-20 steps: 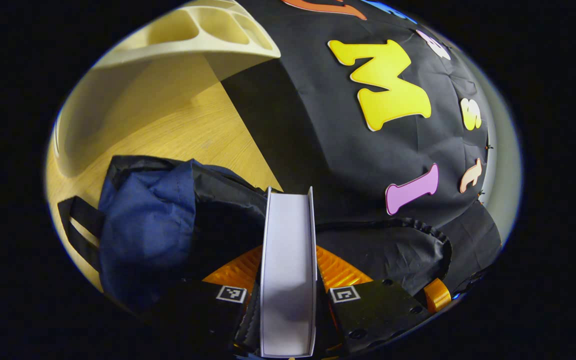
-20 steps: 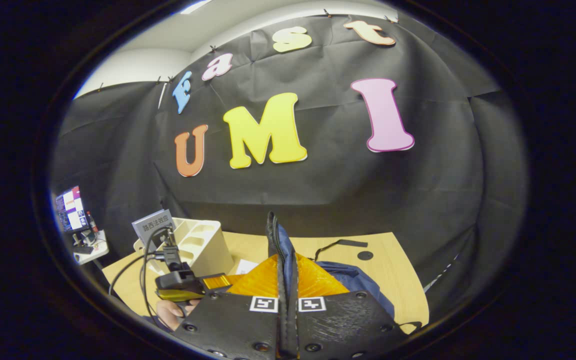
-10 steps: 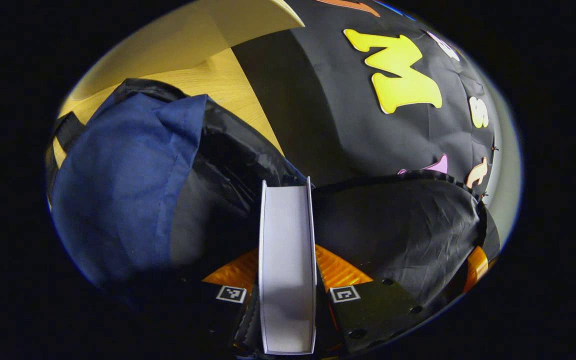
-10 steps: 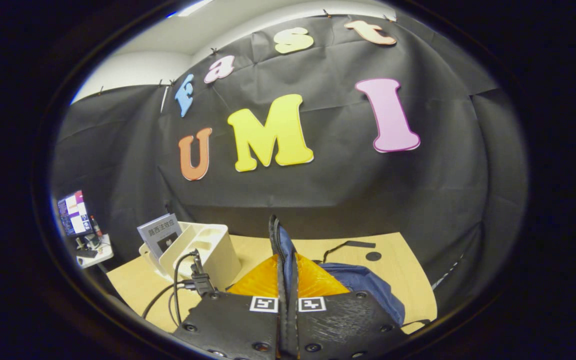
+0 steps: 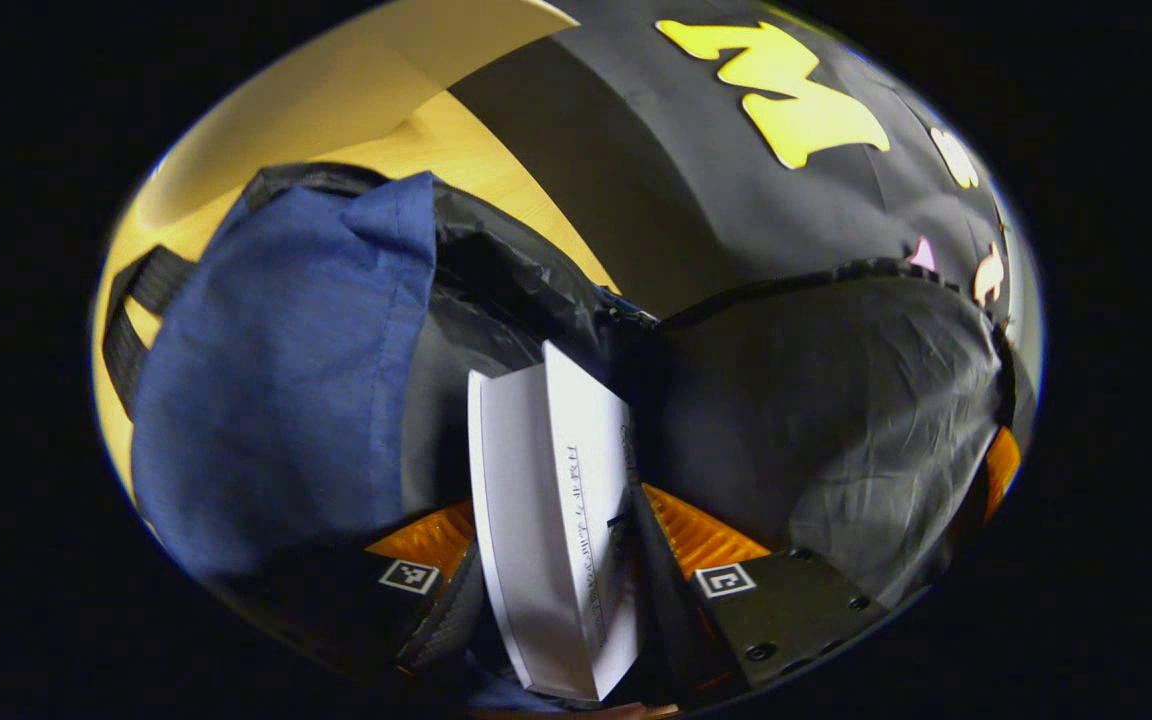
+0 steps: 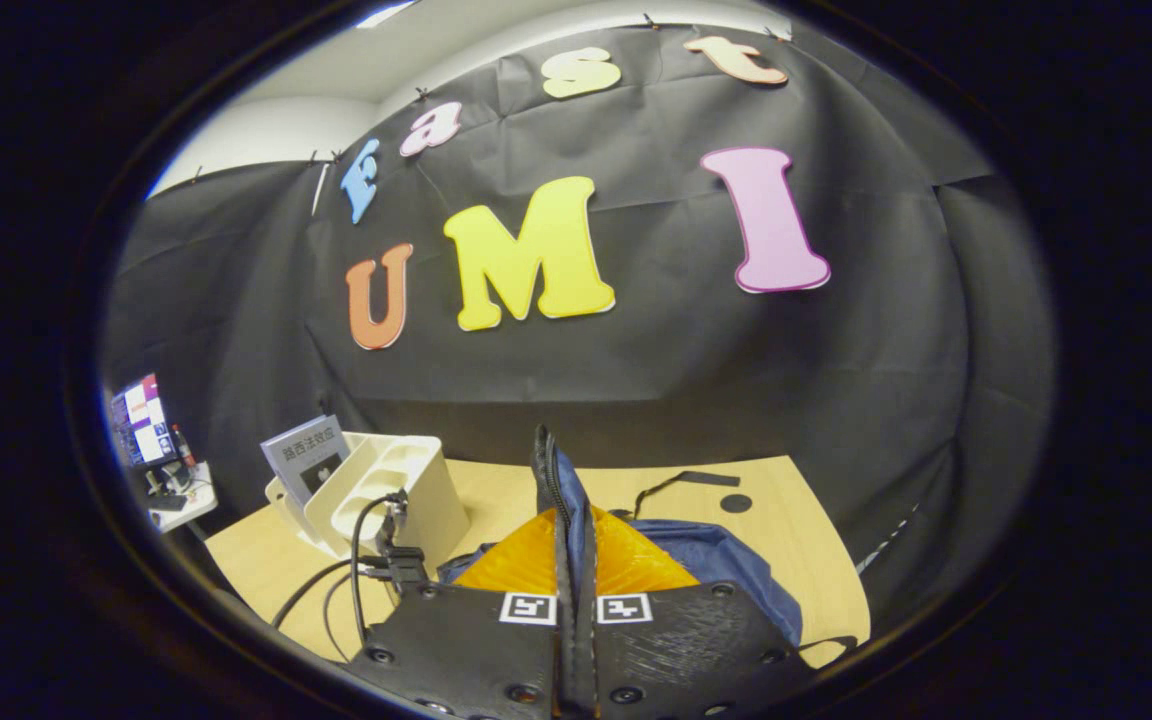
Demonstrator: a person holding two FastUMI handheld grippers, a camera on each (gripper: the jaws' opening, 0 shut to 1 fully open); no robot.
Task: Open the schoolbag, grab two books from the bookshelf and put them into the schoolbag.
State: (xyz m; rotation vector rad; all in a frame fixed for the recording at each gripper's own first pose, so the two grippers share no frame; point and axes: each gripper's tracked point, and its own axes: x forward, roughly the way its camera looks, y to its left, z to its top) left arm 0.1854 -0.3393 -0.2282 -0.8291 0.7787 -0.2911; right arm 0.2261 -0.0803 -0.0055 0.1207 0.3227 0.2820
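In the left gripper view the blue schoolbag [image 5: 276,380] gapes open, its black lining [image 5: 836,400] spread to the right. A white book [image 5: 546,520] leans to the left between the fingers of my left gripper [image 5: 566,525], pages fanning, its far end inside the bag's mouth. The jaws stand wider than the book and do not press on it. In the right gripper view my right gripper [image 6: 574,560] is shut on the bag's zipped rim [image 6: 551,480] and holds it up; the blue bag body [image 6: 726,570] lies behind on the table.
A cream bookshelf [image 6: 386,490] with a grey book [image 6: 304,455] in it stands at the left of the wooden table [image 6: 796,540]. Cables [image 6: 366,560] of the other gripper run in front of it. A monitor [image 6: 141,420] sits far left.
My left gripper carried the book down into the bag's mouth, then its jaws spread and the book tipped over to the left. The right gripper has kept its hold on the rim.
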